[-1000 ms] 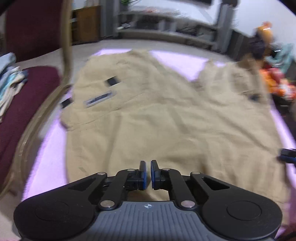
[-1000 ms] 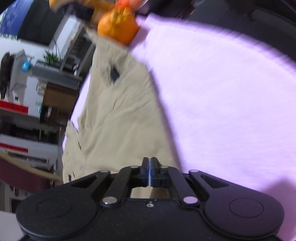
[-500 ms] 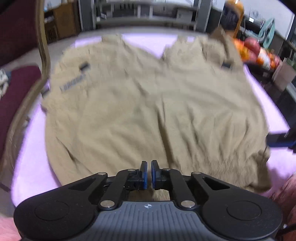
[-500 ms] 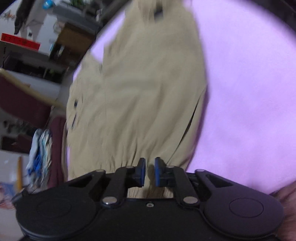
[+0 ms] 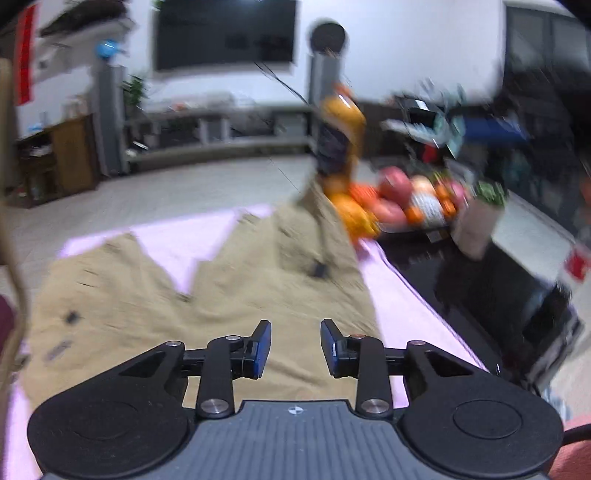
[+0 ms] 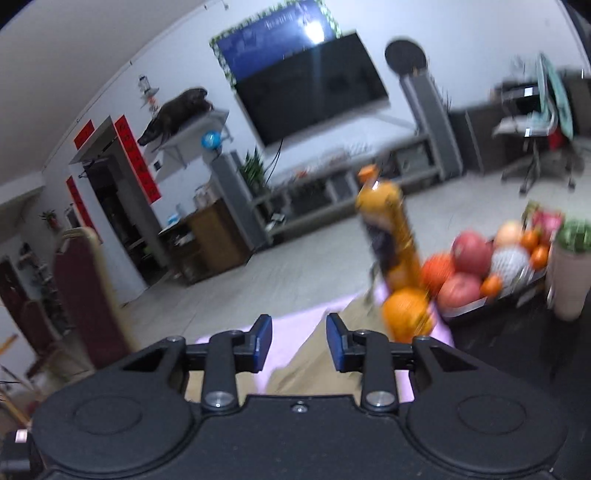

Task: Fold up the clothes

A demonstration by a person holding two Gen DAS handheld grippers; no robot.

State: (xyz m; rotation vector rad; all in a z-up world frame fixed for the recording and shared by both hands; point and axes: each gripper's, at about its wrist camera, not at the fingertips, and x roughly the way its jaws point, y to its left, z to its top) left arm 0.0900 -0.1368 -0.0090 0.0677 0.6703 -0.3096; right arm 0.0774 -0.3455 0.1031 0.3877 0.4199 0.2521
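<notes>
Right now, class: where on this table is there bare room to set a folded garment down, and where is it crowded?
Free: the pink cloth showing in the notch between the two legs of the tan trousers, and a narrow pink strip along their right edge. Crowded: the far right corner, where the orange bottle and piled fruit stand.

Blurred fruit pile (image 5: 402,206), bottle label (image 6: 384,236) unreadable.

You face a white wall (image 6: 424,22) with a dark TV (image 6: 314,88) upper centre, low grey media shelf (image 6: 343,184) beneath, pale tiled floor (image 6: 295,273), wooden cabinet (image 6: 218,236) left, doorway (image 6: 110,192) with red banners, office chair (image 6: 535,122) upper right.
</notes>
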